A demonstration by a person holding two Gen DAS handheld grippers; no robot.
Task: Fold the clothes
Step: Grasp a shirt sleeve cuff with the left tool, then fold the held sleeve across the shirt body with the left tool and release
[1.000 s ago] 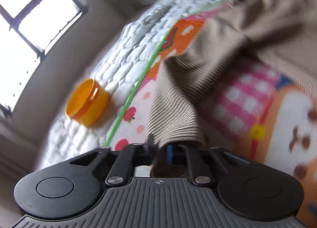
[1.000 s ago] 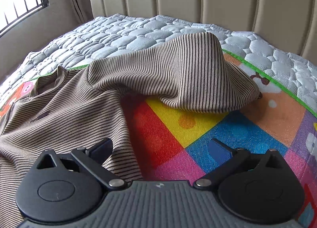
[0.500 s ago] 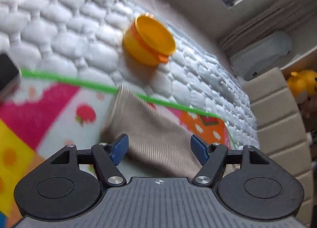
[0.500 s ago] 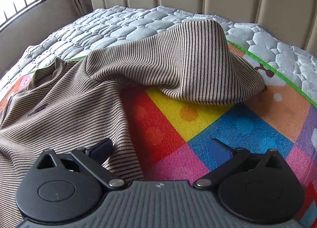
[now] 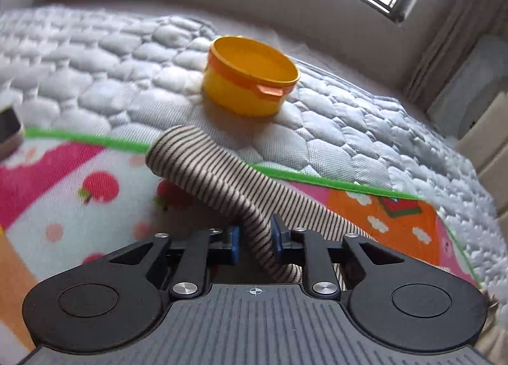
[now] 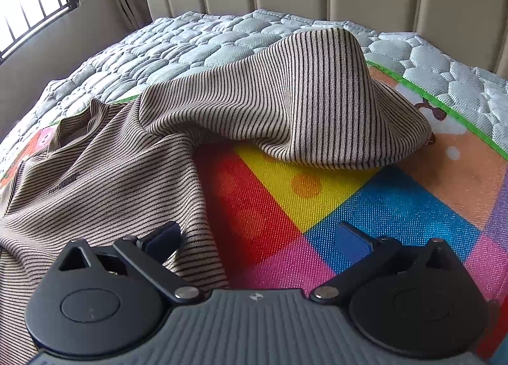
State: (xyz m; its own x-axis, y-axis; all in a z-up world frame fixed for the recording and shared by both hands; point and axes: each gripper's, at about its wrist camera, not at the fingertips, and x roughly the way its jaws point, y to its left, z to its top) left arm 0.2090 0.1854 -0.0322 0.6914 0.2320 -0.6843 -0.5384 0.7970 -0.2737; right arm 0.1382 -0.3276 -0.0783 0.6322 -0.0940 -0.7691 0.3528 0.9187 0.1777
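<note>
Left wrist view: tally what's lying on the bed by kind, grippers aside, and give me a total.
Striped sleeve of the garment, pinched in the left gripper: 1
Orange lidded container: 1
Colourful play mat: 1
Dark object cut off at the left edge, kind unclear: 1
Total: 4

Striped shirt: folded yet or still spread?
Not folded. The striped shirt lies rumpled on the play mat, one part humped up; the left gripper pinches a sleeve.
</note>
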